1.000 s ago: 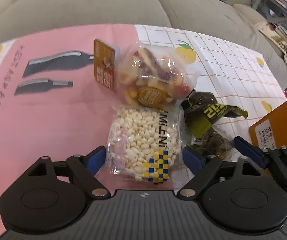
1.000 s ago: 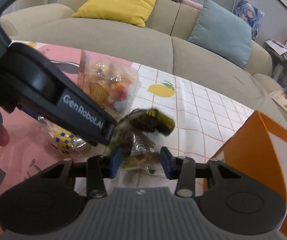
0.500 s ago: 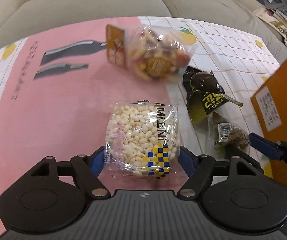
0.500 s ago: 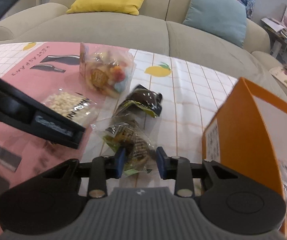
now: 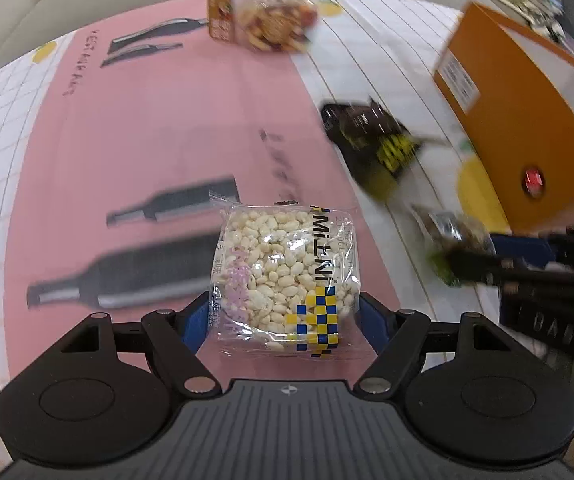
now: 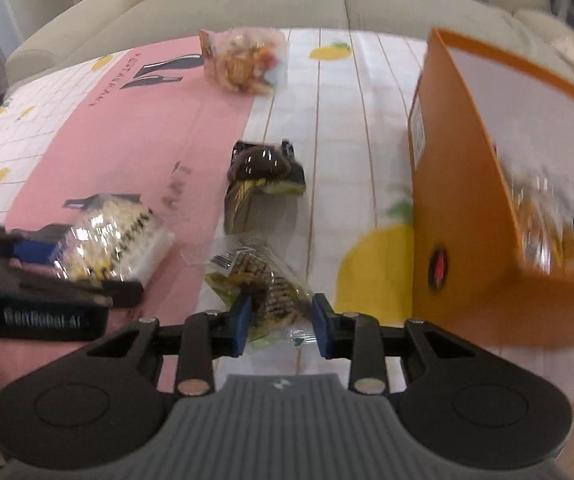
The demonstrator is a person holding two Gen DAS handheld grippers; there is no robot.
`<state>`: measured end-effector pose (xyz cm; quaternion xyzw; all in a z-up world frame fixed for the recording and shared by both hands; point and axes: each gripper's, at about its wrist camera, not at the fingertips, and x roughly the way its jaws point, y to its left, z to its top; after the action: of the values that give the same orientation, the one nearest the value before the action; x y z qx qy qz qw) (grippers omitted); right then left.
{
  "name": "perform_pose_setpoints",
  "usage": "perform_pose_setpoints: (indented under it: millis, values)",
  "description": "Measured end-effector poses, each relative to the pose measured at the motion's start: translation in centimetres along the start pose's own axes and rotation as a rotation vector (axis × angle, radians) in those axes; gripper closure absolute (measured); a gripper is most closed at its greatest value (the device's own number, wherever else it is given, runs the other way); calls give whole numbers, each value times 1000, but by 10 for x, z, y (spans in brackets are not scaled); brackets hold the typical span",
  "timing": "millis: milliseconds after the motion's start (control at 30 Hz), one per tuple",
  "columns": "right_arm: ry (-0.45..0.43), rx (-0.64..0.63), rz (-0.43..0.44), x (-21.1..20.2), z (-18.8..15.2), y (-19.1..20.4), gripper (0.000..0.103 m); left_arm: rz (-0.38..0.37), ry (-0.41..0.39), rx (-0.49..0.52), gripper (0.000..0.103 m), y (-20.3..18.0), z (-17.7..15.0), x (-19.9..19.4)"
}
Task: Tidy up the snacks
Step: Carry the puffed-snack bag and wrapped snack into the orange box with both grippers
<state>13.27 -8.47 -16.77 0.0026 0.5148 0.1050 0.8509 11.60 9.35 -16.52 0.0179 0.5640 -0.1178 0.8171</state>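
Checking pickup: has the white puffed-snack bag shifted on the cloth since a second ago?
Yes. The white puffed-snack bag, clamped in the left gripper, has drawn away from the mixed-snack bag, which was right beside it before, toward the camera side.

Four snack packets (image 6: 265, 182), one orange box (image 6: 459, 208), two hand-held grippers (image 6: 281, 326).

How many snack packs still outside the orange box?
4: puffed-grain pack in left jaws, green pack in right jaws, dark pack mid-table, mixed-snack bag far side. Box holds more.
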Motion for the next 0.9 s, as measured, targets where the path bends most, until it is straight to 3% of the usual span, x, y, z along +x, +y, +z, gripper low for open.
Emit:
perform_pose_setpoints:
  millis: [133,333,467,700,800,900]
  values:
    - [-4,-23,28,-7,-14,5,71,16,3,30,17,-8,-14,-1]
    - [-34,39,144,-16,-16,-6,67,18,-22,49,11,-6,-21,-1]
    - [-82,72,222,-24,-15,-13,55,25,-29,70,9,-10,-25,-2]
    - [-87,31,165,-7,-10,-13,51,23,-22,26,9,-8,-23,5]
    - [-48,29,199,2,-12,-12,51,28,-22,33,9,-9,-23,5]
    - [-5,0,162,12,-17,-7,56,28,-26,24,9,-9,-22,6]
